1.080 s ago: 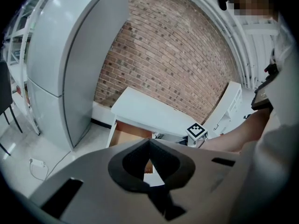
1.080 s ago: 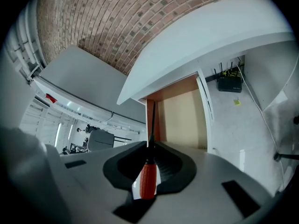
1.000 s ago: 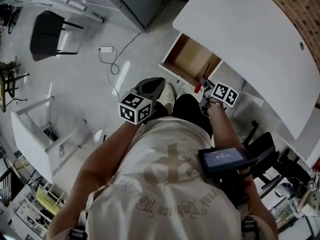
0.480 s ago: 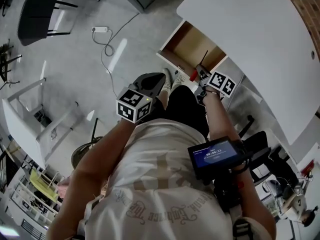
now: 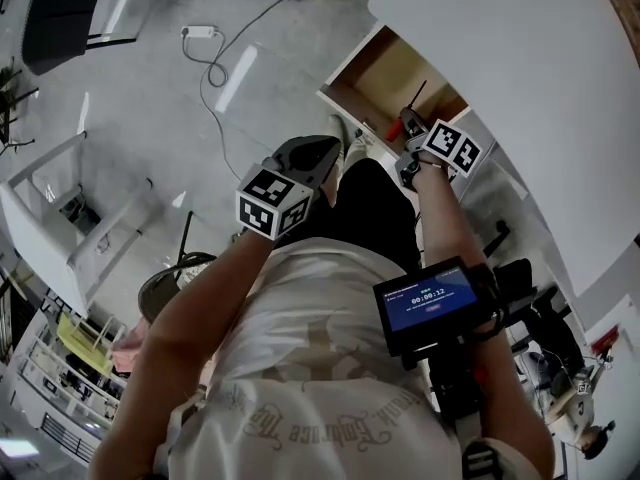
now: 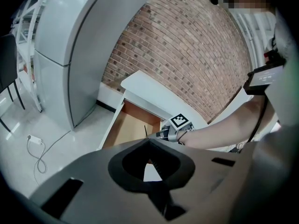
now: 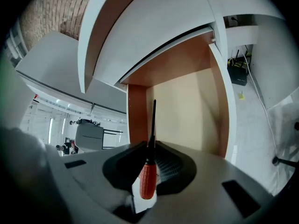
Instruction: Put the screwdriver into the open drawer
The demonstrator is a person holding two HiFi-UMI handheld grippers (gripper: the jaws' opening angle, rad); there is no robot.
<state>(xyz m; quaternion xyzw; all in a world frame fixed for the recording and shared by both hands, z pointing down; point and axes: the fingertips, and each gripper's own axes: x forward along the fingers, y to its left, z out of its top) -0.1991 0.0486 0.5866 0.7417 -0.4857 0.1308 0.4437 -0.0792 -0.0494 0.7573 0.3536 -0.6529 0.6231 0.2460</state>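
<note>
The screwdriver [image 7: 148, 178] has a red handle and a thin black shaft. My right gripper [image 7: 152, 146] is shut on it where shaft meets handle, and the shaft points into the open drawer [image 7: 187, 106], whose pale wooden bottom is bare. In the head view the right gripper [image 5: 410, 138] holds the screwdriver [image 5: 398, 128] at the front edge of the drawer [image 5: 385, 68]. My left gripper [image 5: 305, 158] hangs over the person's lap, left of the drawer. Its jaws [image 6: 148, 141] meet at the tips with nothing between them. From there I also see the drawer [image 6: 126, 129].
A white desk top [image 5: 520, 58] runs above the drawer. A power strip with its cable [image 5: 200, 33] lies on the floor, a black chair [image 5: 60, 13] at far left, a white shelf unit [image 5: 50, 228] and a stool [image 5: 165, 288] nearer. A grey cabinet [image 6: 60, 55] stands left of the desk.
Both grippers have sunk. The right one has carried the screwdriver lower and closer to the drawer's opening, still gripping it. The left gripper has rolled slightly.
</note>
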